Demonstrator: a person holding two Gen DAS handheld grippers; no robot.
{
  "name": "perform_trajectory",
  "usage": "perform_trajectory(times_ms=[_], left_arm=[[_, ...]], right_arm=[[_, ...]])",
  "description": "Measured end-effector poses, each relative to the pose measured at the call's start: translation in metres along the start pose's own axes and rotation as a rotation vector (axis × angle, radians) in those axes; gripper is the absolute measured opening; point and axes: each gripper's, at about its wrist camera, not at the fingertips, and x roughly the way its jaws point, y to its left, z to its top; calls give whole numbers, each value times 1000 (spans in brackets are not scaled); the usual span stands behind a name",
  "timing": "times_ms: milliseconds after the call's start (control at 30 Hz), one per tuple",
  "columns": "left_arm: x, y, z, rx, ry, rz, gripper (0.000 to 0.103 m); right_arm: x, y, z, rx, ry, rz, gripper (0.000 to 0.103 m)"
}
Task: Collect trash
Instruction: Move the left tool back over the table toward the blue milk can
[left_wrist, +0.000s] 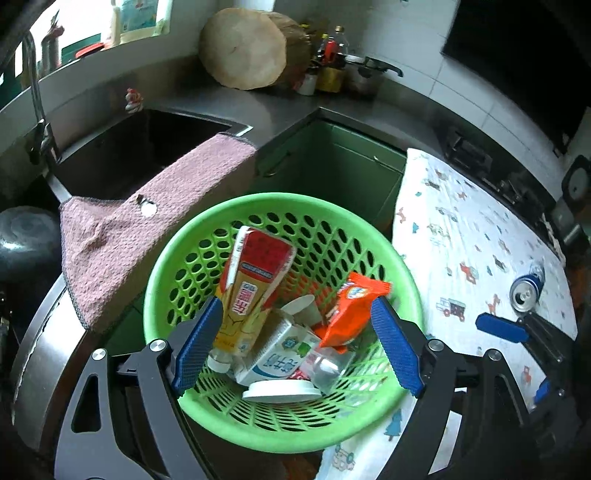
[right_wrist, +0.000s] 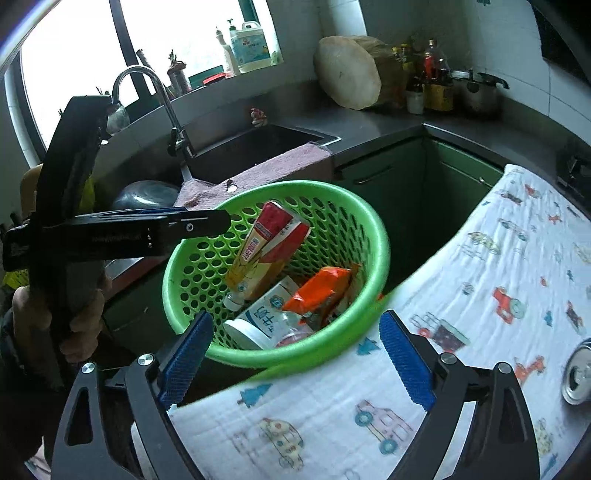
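A green perforated basket (left_wrist: 229, 424) sits at the edge of a cloth printed with little cars and trucks (left_wrist: 480, 229), and it holds most of the trash. Inside, a squeeze bottle with a red and yellow label (left_wrist: 251, 280) stands head down against the wall at about 11 o'clock, its white cap at the bottom. An orange snack wrapper (left_wrist: 351, 310) leans at 3 o'clock. Between them lies a white milk carton with blue print (left_wrist: 277, 354), a small white paper cup (left_wrist: 304, 308) behind it, and a clear plastic piece (left_wrist: 327, 365) beside the carton. A white round lid (left_wrist: 280, 392) rests at 6 o'clock, close to the near wall.

The left gripper (left_wrist: 295, 347) hovers over the basket with its blue pads spread wide, nothing pressed between them; the trash lies below. The right gripper (right_wrist: 295, 358) also stands apart over the basket's near rim and the cloth, holding nothing.

One piece remains outside: a blue drink can (left_wrist: 528, 291) lying on its side on the cloth, at 3 o'clock from the basket, well apart from it. In the right wrist view only its silver top (right_wrist: 578, 373) shows at the picture's right edge.

A pink towel (left_wrist: 147, 236) hangs over the rim of the dark sink (left_wrist: 122, 155) at 10 o'clock.
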Motion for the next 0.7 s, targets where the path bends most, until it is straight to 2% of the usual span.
perform_trajectory(times_ms=[300, 700], left_arm=[[-7, -46, -9, 80, 0, -51, 84], [-15, -149, -23, 228, 2, -159, 85]], right_arm=[[-40, -30, -21, 53, -19, -62, 88], [-111, -102, -77, 171, -25, -208, 88]])
